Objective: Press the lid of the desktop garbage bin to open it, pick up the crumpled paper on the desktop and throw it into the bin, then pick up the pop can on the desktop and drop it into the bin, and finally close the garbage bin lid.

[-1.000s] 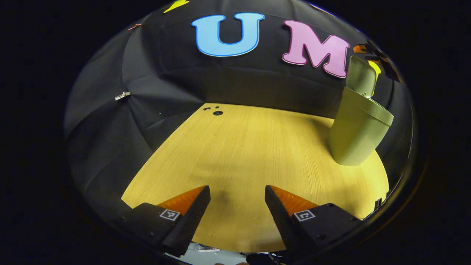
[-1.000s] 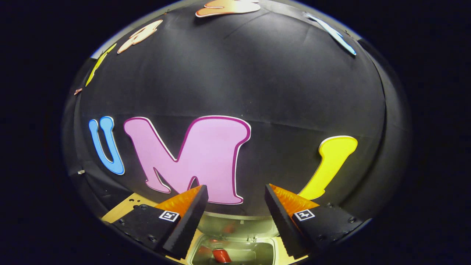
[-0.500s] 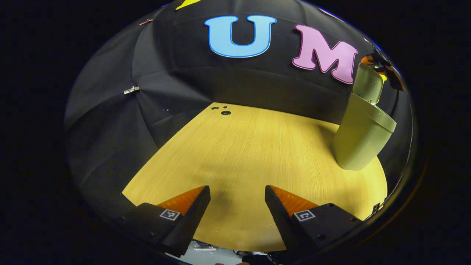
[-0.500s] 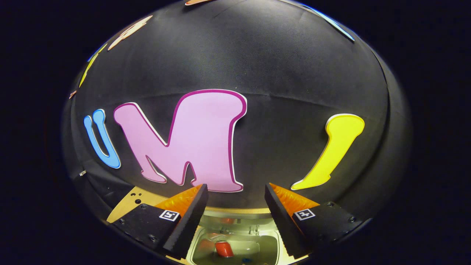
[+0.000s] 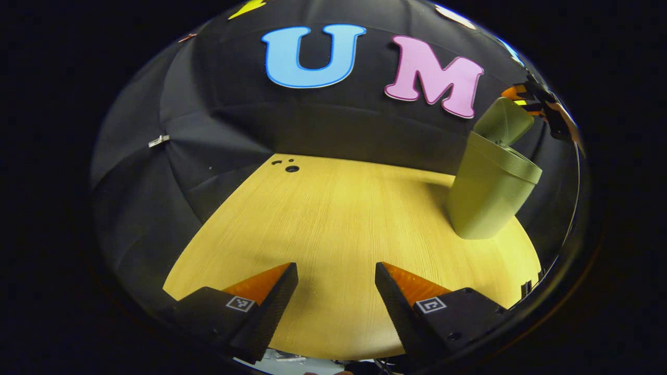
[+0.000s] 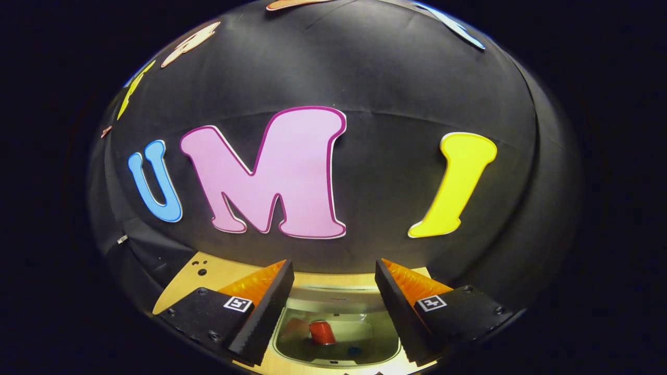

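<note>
While the left gripper (image 5: 336, 291) hangs low over the desk (image 5: 338, 219), its fingers stand well apart with nothing between them. From the left gripper view the bin (image 5: 487, 192) stands on the desk's far right side, near the black cloth wall, and its lid (image 5: 503, 121) is tilted up at the back (neither upright nor shut). Just beyond the lid, at the edge of that view, part of the other gripper shows, too small to tell how it stands.

Over the bin's mouth sits the right gripper (image 6: 333, 291), its fingers also spread wide and holding nothing. Between and below them the right gripper view looks down into the bin (image 6: 338, 299), where the can (image 6: 323, 332) lies inside on the bottom, red and tipped on its side. A pale patch next to the can may be the paper, but it is too blurred to tell. A small blue spot lies near the can too (what it is I cannot tell). Bare desk shows around the bin's rim.
</note>
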### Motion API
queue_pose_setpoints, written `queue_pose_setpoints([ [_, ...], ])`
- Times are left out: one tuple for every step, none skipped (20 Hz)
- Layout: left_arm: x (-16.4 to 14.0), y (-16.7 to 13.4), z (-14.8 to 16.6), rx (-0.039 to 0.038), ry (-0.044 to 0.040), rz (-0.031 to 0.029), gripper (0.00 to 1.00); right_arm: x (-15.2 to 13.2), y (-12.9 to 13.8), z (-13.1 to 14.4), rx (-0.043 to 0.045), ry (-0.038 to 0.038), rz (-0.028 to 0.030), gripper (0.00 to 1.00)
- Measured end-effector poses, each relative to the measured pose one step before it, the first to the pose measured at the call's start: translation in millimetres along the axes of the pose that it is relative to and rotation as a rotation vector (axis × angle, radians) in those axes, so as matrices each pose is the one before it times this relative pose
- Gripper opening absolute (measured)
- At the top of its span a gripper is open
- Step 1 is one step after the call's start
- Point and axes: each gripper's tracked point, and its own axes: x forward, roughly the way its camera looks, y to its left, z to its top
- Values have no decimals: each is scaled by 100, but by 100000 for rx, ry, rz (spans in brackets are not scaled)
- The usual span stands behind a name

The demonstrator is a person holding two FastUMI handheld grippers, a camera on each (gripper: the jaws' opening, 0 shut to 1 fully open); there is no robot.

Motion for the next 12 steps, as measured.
queue_pose_setpoints([
  [-25, -233, 25, 1513, -126, -724, 96, -375, 105, -966, -168, 117, -144, 98],
  [-63, -319, -179, 1055, 197, -986, 96, -247, 241, -1483, -268, 1395, 241, 98],
  [46, -212, -108, 784, 404, -956, 96, -252, 189, -1456, -215, 1696, 245, 98],
  [-490, 246, -262, 616, 325, -742, 96, -120, 130, -1476, -386, 1877, 51, 98],
  [-76, -242, -85, 562, 456, -680, 96, -126, 151, -1438, -398, 1779, -140, 98],
  [17, -49, -66, 513, 202, -358, 96, -59, 44, -1251, -7, 1180, -317, 98],
  [-30, -78, 19, 450, 221, -472, 96, -116, 70, -1058, 289, 748, -331, 98],
  [-50, -6, -16, 400, 103, -178, 96, -31, 119, -875, 530, 60, -17, 98],
  [34, 43, 46, 288, 120, -288, 96, -67, 24, -616, 865, -177, -299, 98],
  [30, 108, -15, 267, 77, -97, 96, -130, 7, -621, 848, -91, -498, 98],
  [-23, 86, 62, 354, 59, -26, 96, -41, -31, -539, 251, -100, -597, 98],
  [-82, 92, -49, 371, 149, 160, 96, 29, 23, -705, -380, 292, -491, 98],
])
